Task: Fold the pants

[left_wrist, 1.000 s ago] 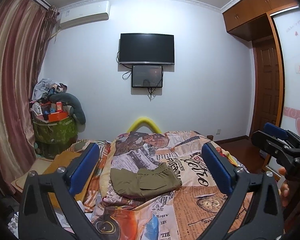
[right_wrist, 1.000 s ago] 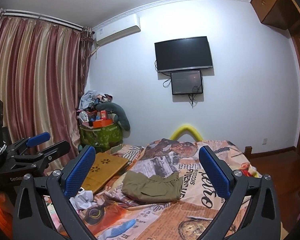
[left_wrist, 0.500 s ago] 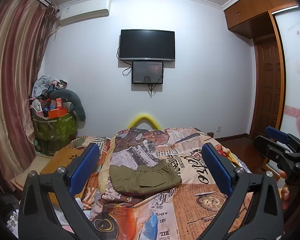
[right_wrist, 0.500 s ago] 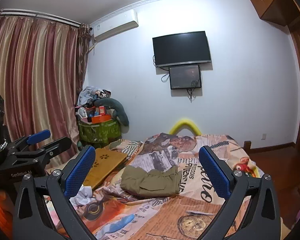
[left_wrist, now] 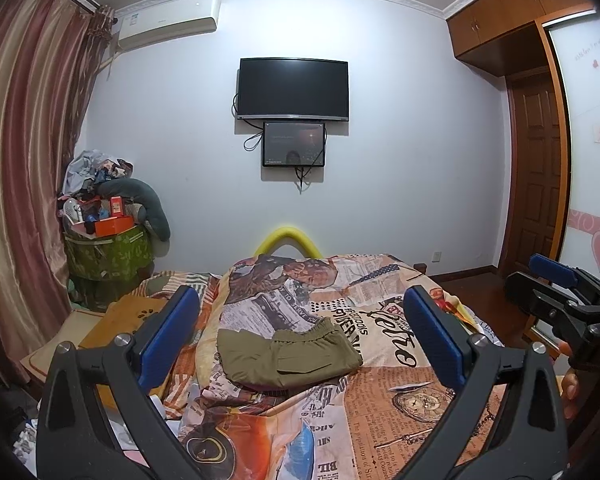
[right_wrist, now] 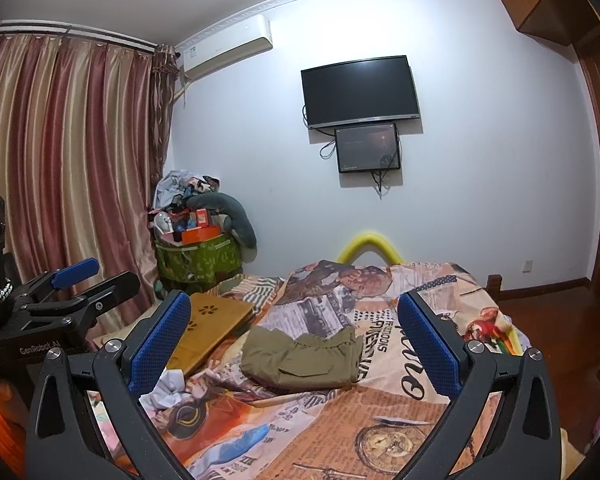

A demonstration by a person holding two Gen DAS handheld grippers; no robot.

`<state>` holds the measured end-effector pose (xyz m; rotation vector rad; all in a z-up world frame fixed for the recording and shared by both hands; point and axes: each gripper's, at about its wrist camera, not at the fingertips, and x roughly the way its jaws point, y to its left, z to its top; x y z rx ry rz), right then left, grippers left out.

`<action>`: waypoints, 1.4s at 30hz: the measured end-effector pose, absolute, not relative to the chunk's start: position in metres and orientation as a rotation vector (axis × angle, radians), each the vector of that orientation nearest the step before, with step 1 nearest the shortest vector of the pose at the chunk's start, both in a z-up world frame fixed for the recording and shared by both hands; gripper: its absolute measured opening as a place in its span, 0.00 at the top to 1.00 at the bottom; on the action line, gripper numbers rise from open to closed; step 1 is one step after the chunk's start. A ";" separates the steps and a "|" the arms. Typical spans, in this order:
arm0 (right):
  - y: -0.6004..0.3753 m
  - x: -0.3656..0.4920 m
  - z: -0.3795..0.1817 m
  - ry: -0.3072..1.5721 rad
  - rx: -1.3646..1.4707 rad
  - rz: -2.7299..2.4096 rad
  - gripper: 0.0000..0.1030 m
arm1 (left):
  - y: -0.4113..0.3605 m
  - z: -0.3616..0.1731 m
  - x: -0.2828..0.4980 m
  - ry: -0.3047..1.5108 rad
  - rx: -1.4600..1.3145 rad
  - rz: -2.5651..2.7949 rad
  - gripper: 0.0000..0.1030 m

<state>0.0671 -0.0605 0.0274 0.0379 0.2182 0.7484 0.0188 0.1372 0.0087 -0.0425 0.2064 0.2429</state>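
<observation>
I am in a bedroom with a pale wall [left_wrist: 400, 128] ahead, and everything here sits relative to the bed [left_wrist: 380, 392] under its newspaper-print cover. Left of the bed hang striped curtains [right_wrist: 60, 152]; above its far end are a dark television [left_wrist: 293, 89] and a smaller screen [left_wrist: 294, 144] just below it. Right of the bed stands a wooden door [left_wrist: 536, 176]. A heaped green basket [left_wrist: 108, 256] sits off the bed's far left corner, a wooden lap tray [right_wrist: 216, 326] on its left side. The olive pants [left_wrist: 286, 354] lie folded into a compact bundle near the bed's middle — untouched. My left tongs [left_wrist: 300, 340] gape wide and empty above the bed; my right tongs [right_wrist: 296, 344] too — wide apart, gripping nothing.
</observation>
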 end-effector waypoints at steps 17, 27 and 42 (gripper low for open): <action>-0.061 0.068 0.027 0.222 0.037 0.746 0.00 | 0.139 0.007 0.018 0.214 -0.047 0.230 0.00; -0.063 0.067 0.026 0.219 0.041 0.748 0.00 | 0.141 0.007 0.017 0.223 -0.041 0.219 0.00; -0.063 0.064 0.025 0.224 0.036 0.754 0.00 | 0.141 0.009 0.016 0.234 -0.061 0.186 0.00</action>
